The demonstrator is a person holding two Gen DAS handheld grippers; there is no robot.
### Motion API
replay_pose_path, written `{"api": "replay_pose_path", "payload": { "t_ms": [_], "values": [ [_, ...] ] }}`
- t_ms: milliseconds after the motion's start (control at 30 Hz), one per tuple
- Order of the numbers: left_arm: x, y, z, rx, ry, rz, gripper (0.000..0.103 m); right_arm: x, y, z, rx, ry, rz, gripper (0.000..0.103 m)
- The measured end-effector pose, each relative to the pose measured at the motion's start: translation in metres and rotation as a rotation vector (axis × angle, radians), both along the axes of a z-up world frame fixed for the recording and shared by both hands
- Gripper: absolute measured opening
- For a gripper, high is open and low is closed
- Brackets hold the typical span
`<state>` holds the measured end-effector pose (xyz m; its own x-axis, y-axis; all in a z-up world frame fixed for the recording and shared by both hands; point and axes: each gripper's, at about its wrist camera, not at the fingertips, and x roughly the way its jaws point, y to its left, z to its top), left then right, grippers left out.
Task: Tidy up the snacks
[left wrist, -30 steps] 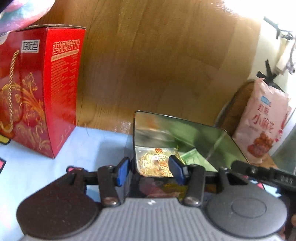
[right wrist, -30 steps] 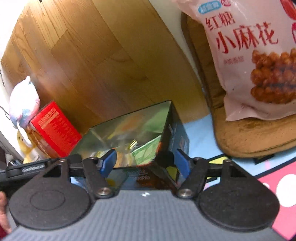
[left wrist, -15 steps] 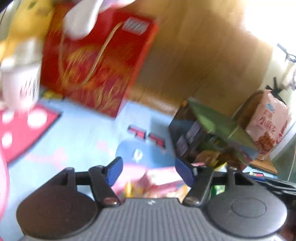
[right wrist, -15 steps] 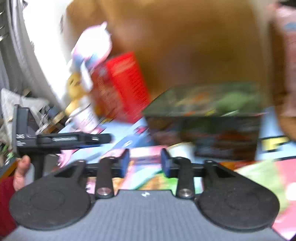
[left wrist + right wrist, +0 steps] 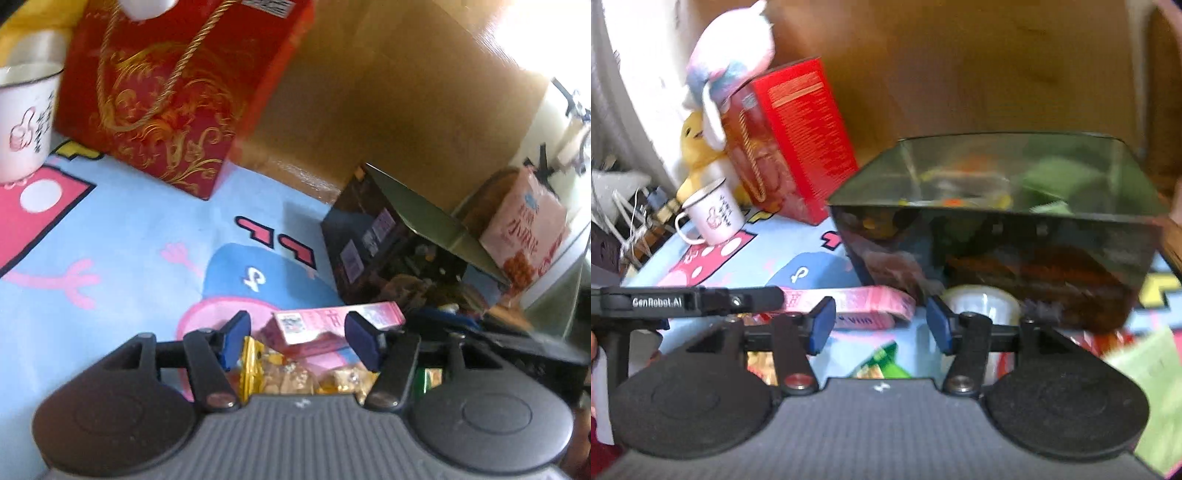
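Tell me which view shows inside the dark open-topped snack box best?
Right wrist view: the dark open-topped snack box faces it, open top and blurred contents visible. Left wrist view shows only its outer corner and one inner wall.

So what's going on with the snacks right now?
A person holds a gripper in each hand above loose snacks on the cartoon mat. The left gripper is open near a pink box. The right gripper is open before the dark box. Neither holds anything.
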<state>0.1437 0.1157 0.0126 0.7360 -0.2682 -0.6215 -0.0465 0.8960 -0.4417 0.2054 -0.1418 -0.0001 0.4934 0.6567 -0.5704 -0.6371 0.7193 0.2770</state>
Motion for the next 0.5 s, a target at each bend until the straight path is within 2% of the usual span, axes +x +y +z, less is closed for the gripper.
{"api": "replay_pose_path", "payload": {
  "t_ms": [67,200,300,367,500],
  "values": [
    [-0.002,-0.002,-0.001,0.009,0.004,-0.001,0.047,0.007,0.017,-0.003,-0.017,0.031,0.033,0.054],
    [-0.014,0.003,0.000,0.011,0.010,0.027,0.047,-0.019,0.035,-0.003,-0.092,-0.027,0.066,0.052],
    [-0.031,0.004,0.001,-0.019,0.006,0.016,0.048,-0.047,0.018,-0.003,-0.062,-0.046,0.074,0.044],
    [-0.047,-0.002,0.002,-0.052,-0.005,-0.012,0.048,-0.070,0.000,0.000,-0.028,-0.079,0.070,0.044],
    [-0.074,-0.024,-0.001,-0.039,-0.003,-0.079,0.049,-0.111,-0.031,-0.004,-0.008,-0.084,0.046,0.044]
  ]
}}
